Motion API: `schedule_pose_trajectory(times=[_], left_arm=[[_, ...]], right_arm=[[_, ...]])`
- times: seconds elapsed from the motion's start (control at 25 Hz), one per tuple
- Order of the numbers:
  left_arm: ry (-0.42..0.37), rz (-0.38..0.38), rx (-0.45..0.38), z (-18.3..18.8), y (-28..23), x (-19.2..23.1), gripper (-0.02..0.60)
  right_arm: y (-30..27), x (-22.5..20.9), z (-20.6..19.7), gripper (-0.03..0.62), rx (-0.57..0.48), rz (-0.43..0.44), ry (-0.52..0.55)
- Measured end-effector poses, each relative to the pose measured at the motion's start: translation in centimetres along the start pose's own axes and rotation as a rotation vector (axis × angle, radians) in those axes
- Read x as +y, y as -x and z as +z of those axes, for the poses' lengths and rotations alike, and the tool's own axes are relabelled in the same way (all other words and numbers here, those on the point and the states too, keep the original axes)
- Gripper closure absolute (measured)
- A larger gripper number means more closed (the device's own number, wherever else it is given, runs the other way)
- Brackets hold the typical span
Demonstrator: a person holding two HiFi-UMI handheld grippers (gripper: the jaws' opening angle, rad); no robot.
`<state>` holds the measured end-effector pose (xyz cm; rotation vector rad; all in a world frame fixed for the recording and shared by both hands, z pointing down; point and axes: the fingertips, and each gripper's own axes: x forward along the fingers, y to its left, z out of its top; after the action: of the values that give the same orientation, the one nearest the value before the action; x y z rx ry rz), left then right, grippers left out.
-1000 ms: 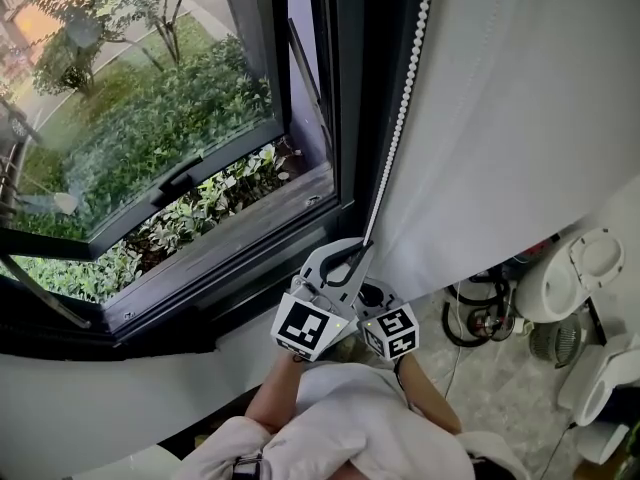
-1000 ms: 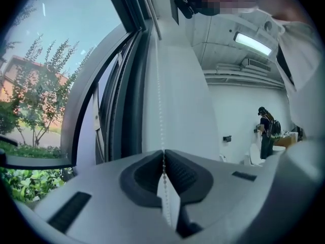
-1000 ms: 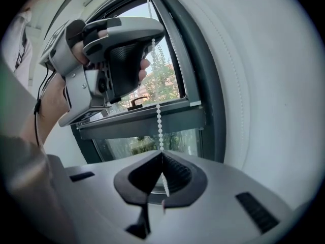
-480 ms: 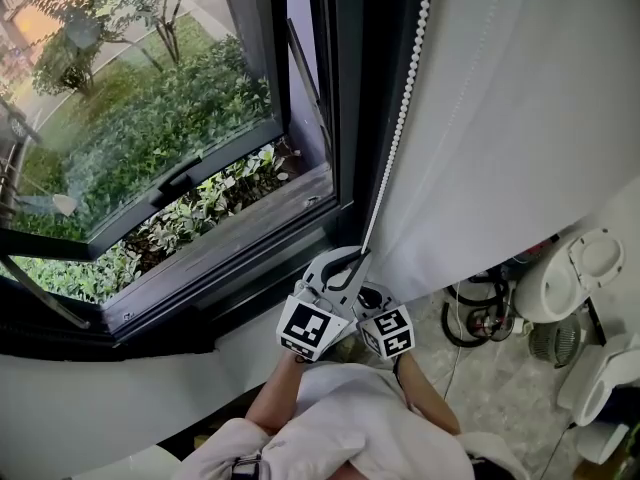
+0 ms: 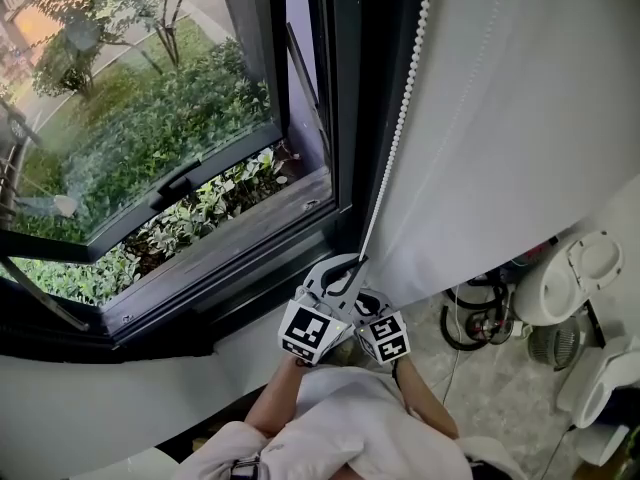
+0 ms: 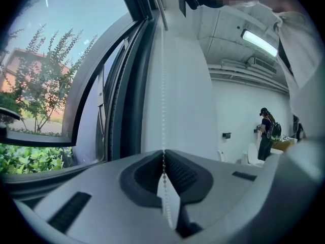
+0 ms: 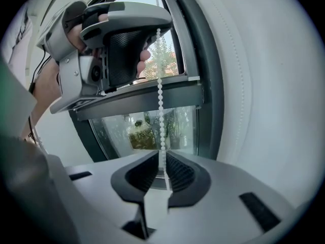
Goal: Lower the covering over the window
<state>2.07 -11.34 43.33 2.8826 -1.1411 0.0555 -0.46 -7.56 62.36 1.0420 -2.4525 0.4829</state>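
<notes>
The bead chain [image 5: 400,118] runs straight up from both tools along the dark window frame [image 5: 345,118], with the white covering [image 5: 520,118] hanging just to its right. The left tool [image 6: 163,154] is clamped on the chain higher up. The right tool [image 7: 161,159] just under it has just been opening, chain loose between its jaws, with clear room below.

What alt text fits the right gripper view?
The right gripper, jaws just opened slightly, straddles a white bead chain that runs up to the left gripper, which is clamped on it higher up. Behind them are a dark window frame with greenery outside, and the white blind at right.
</notes>
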Motion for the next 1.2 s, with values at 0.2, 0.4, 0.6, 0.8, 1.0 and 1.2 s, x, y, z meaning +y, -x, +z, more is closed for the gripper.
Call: schedule_pose_trajectory(times=[0.2, 0.4, 0.6, 0.8, 1.0, 1.2], left_arm=[[-0.004, 0.006, 0.0, -0.1, 0.0, 0.2, 0.561], [-0.007, 0.013, -0.003, -0.1, 0.1, 0.4, 0.561], [-0.006, 0.014, -0.008, -0.2, 0.1, 0.6, 0.561], [0.0, 0.011, -0.011, -0.2, -0.1, 0.5, 0.561], [0.0, 0.004, -0.015, -0.1, -0.1, 0.3, 0.561], [0.003, 0.002, -0.022, -0.1, -0.2, 0.3, 0.561]], right_arm=[[1.4, 0.8, 1.3, 0.493, -0.036, 0.019, 0.015], [4.3, 0.5, 5.1, 0.484, -0.111, 0.0, 0.041], [7.7, -0.3, 9.8, 0.484, -0.193, -0.038, 0.073], [10.8, -0.9, 14.3, 0.486, -0.273, -0.073, 0.107], [13.6, -0.3, 19.1, 0.491, -0.381, -0.069, 0.151], [14.2, 0.5, 22.9, 0.491, -0.45, -0.048, 0.219]])
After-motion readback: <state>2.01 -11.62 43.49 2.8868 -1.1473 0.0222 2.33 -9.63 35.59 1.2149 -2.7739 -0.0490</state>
